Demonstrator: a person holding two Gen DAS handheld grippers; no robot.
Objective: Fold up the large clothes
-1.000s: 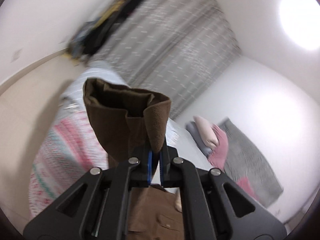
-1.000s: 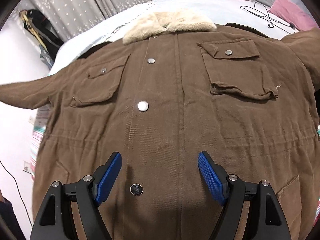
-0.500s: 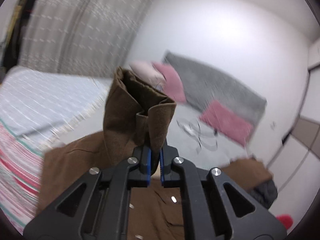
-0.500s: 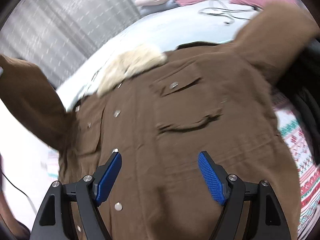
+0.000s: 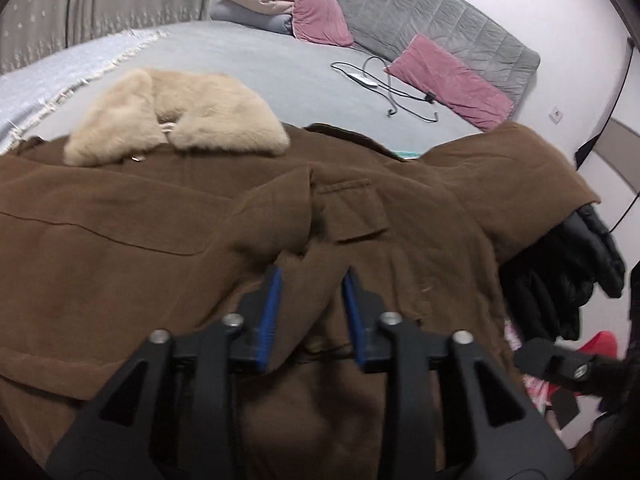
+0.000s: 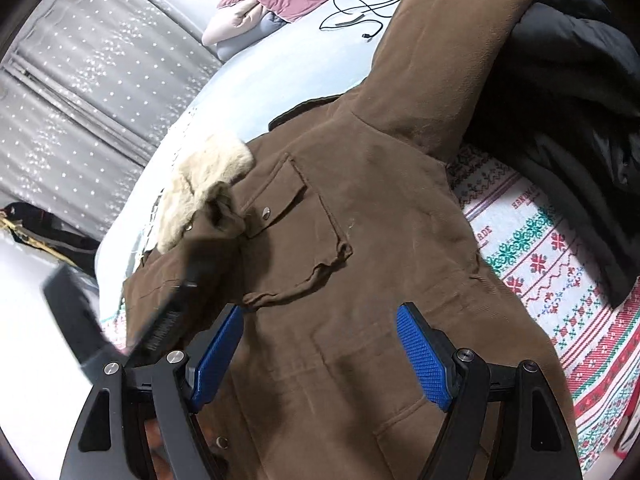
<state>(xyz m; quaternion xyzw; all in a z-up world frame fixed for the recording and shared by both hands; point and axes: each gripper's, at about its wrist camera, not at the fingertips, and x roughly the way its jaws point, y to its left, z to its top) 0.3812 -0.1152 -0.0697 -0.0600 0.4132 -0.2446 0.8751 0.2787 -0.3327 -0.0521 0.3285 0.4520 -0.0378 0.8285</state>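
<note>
Releasing the left sleeve (image 5: 304,280) across the chest of the brown coat (image 5: 120,248): my left gripper (image 5: 310,292) is opening, cuff between the blue pads but no longer pinched. Coat lies front-up on the bed (image 5: 240,52), fur collar (image 5: 176,120) at 11 o'clock. Right gripper (image 6: 320,352) hovers wide open, empty, over the front. Right sleeve (image 6: 440,60) at 1 o'clock remains unfolded; body folds remain too, I judge.

Black two-finger grippers w/ blue pads

Left gripper (image 5: 310,316): matte black frame, triangular cut-outs, silver screws, smooth blue pads (image 5: 269,320). Right gripper (image 6: 320,356): same build, blue pads (image 6: 424,364) w/ diamond-grid texture; at 9 o'clock a blurred black bar w/ white lettering.
</note>
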